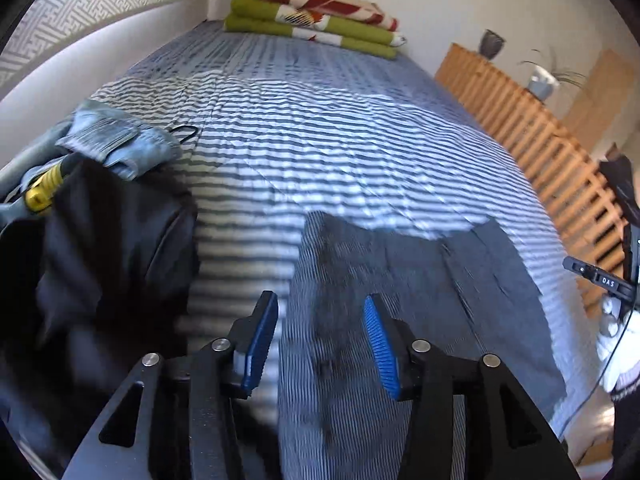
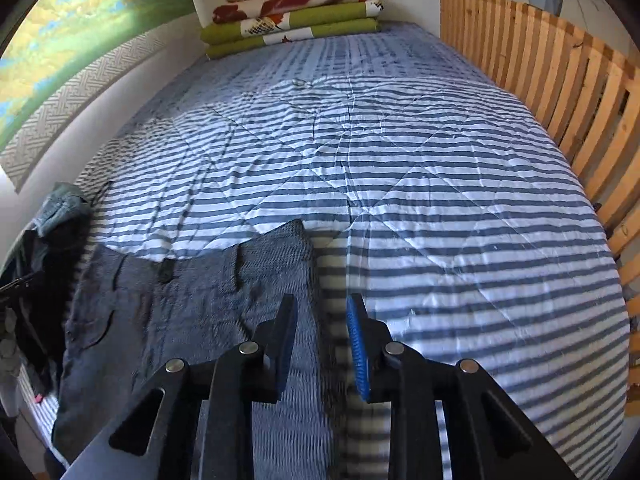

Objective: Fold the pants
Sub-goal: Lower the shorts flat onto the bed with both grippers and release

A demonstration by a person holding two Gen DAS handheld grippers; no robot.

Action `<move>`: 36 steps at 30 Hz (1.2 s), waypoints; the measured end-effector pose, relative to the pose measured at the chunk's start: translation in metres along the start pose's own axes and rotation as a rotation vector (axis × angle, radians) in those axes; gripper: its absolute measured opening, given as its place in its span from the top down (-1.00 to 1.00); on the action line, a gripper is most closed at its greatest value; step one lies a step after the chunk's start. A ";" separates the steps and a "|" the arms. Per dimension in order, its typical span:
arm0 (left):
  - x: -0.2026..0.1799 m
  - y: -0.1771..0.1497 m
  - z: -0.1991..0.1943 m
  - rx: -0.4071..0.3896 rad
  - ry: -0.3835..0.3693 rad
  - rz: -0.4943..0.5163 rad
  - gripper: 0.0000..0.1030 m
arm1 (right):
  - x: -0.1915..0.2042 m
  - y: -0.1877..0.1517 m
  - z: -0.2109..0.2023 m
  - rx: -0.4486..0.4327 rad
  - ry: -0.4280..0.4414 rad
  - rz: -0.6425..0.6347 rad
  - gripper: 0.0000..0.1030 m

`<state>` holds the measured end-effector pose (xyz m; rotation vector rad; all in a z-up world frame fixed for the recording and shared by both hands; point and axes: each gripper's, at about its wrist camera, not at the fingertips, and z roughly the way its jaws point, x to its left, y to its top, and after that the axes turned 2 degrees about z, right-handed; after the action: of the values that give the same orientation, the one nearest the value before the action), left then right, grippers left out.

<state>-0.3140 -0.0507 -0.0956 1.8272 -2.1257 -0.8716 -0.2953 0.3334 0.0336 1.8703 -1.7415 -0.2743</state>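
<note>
- Left gripper nearest the lens in the left wrist view, jaws spread wide, nothing between the blue pads; it points forward and down over the cloth, tips above it, contact not clear.
- Right gripper likewise low and pointing forward, jaws parted by a moderate gap, nothing held; its left finger sits over the cloth edge, the right finger over bare cover.
- Grey pants lie flat on the near end of the bed, waistband toward 12 o'clock, legs running to 6 o'clock and cut off by the frame bottom and the gripper bodies.
- Left wrist view: pants spread from between the fingers out to 3 o'clock; the left side edge passes under the gripper's left pad.
- Right wrist view: pants fill 7 to 11 o'clock of the gripper; their right side edge runs straight up between the fingers.
- Near cloth is motion-blurred in both views, so folds and seams by the tips are hard to read; pocket lines and a button show further up.
- Striped blue-white bed cover lies under the pants and runs to 12 o'clock.
- Pile of dark and denim clothes at 9 o'clock, with a yellow part and a black wire hook poking out.
- Folded green and red blankets at the far end, 12 o'clock.
- Wooden slat frame along the side, 1 to 3 o'clock; two vases on top of it.
- Part of the other gripper shows at 3 o'clock in the left wrist view, cropped.
</note>
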 end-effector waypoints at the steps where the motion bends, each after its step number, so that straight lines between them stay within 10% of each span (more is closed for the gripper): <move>1: -0.002 -0.016 -0.016 -0.005 0.002 0.014 -0.11 | 0.007 -0.018 -0.016 0.004 0.038 -0.003 0.55; 8: -0.019 -0.148 -0.072 0.082 0.003 0.111 -0.25 | 0.082 -0.172 -0.066 0.121 0.293 -0.082 0.55; 14: -0.034 -0.214 -0.050 0.184 0.014 0.143 -0.25 | 0.169 -0.240 -0.048 0.145 0.299 -0.292 0.25; 19: -0.037 -0.223 -0.035 0.182 0.043 0.104 -0.25 | 0.213 -0.258 -0.032 0.109 0.181 -0.460 0.19; 25: -0.031 -0.216 -0.040 0.164 0.029 0.063 0.81 | 0.234 -0.251 -0.012 0.091 0.049 -0.499 0.20; 28: -0.024 -0.207 -0.052 0.159 -0.009 0.039 0.83 | 0.228 -0.237 -0.011 0.173 0.105 -0.418 0.69; 36: -0.007 -0.186 -0.095 0.165 -0.039 0.017 0.82 | 0.180 -0.191 -0.029 0.346 0.493 0.060 0.78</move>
<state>-0.1090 -0.0835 -0.1201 1.8797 -2.2965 -0.7538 -0.0938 0.1666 -0.0034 1.9012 -1.5579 0.5044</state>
